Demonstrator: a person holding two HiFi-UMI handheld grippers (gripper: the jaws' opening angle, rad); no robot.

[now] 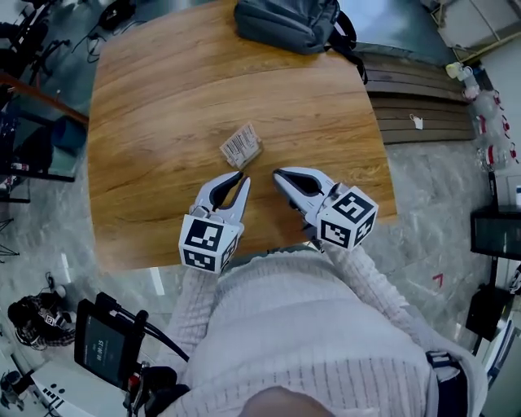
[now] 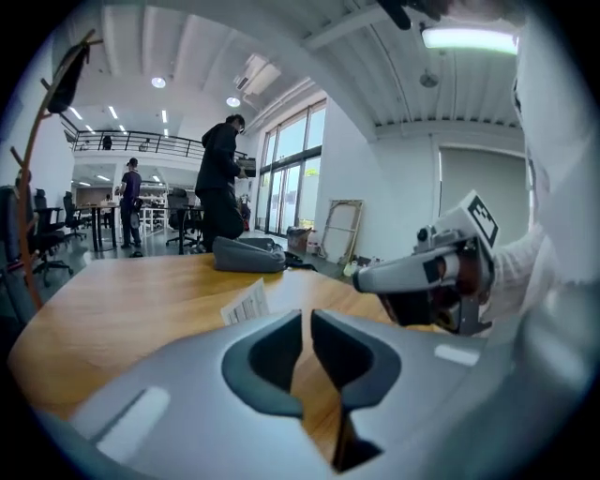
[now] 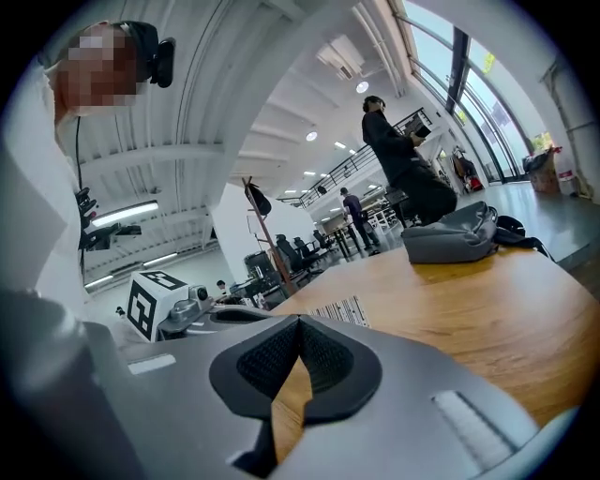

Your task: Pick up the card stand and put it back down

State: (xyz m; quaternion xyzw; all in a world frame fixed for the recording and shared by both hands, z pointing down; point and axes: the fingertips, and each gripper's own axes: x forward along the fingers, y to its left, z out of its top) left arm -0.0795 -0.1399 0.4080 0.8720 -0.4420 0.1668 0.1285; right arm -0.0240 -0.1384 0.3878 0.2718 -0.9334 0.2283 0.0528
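**Item: card stand, pick up and put down. State of task.**

- Small pale card stand with a barcode-printed face (image 1: 241,145): it is found resting on the worktop, near the middle of the near edge and just beyond both sets of jaws. It is touched by neither gripper. The printed sheet is seen leaning at a slant. No lift is under way, and it cannot be told whether the stand has already been picked up and set back or has not yet been taken. If the lift is still owed, a grasp, a raise and a return are all left.
- Left gripper, grey moulded shell with dark ribbed pads (image 1: 242,181): the jaws are drawn nearly together, with a narrow slit left between the pads. Nothing is held.
- Right gripper, same make (image 1: 278,173): the jaws are clenched, with the pad tips meeting. Nothing is held.
- Worktop, warm brown wood-grain board with rounded corners (image 1: 163,98): the surface is smooth and slightly glossy.
- Grey soft fabric backpack with dark straps (image 1: 289,23): it is slumped at the far edge, well apart from the stand.
- Cream ribbed knit sleeves are noted on the person behind both grippers.
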